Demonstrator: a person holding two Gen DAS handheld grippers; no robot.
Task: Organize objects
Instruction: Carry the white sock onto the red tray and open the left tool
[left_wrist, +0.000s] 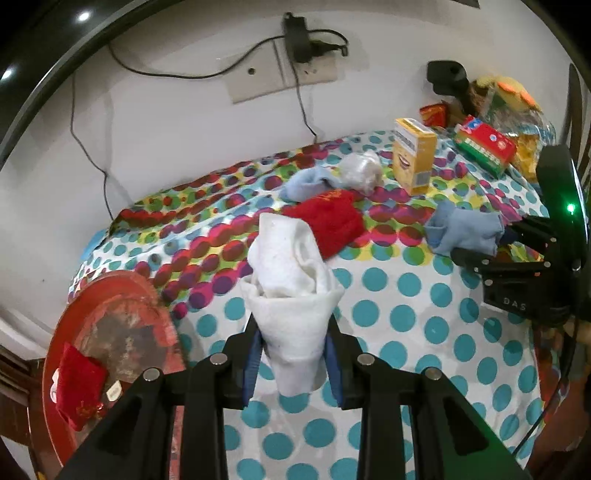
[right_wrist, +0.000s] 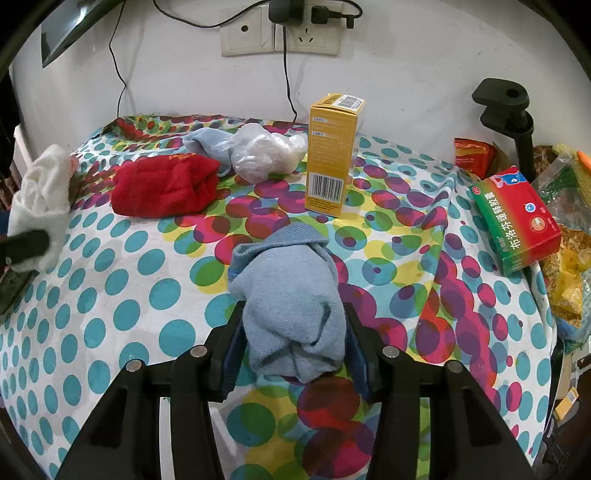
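My left gripper (left_wrist: 294, 332) is shut on a rolled white sock (left_wrist: 291, 273), held above the dotted tablecloth (left_wrist: 406, 332). In the right wrist view that white sock (right_wrist: 40, 192) shows at the left edge. My right gripper (right_wrist: 293, 325) is shut on a bundled light blue sock (right_wrist: 288, 288), just over the cloth. The left wrist view has the same blue sock (left_wrist: 465, 229) at the right. A red sock (right_wrist: 166, 184) lies on the cloth, with another blue sock (right_wrist: 207, 144) behind it. Lower left, a round red tray (left_wrist: 110, 314) holds a small red sock (left_wrist: 79, 387).
A crumpled clear plastic bag (right_wrist: 262, 151) and an upright yellow box (right_wrist: 330, 155) stand near the wall. A green and red box (right_wrist: 517, 225) and food packets sit at the right edge. A black clamp stand (right_wrist: 513, 118) rises at the back right. Cables hang from wall sockets.
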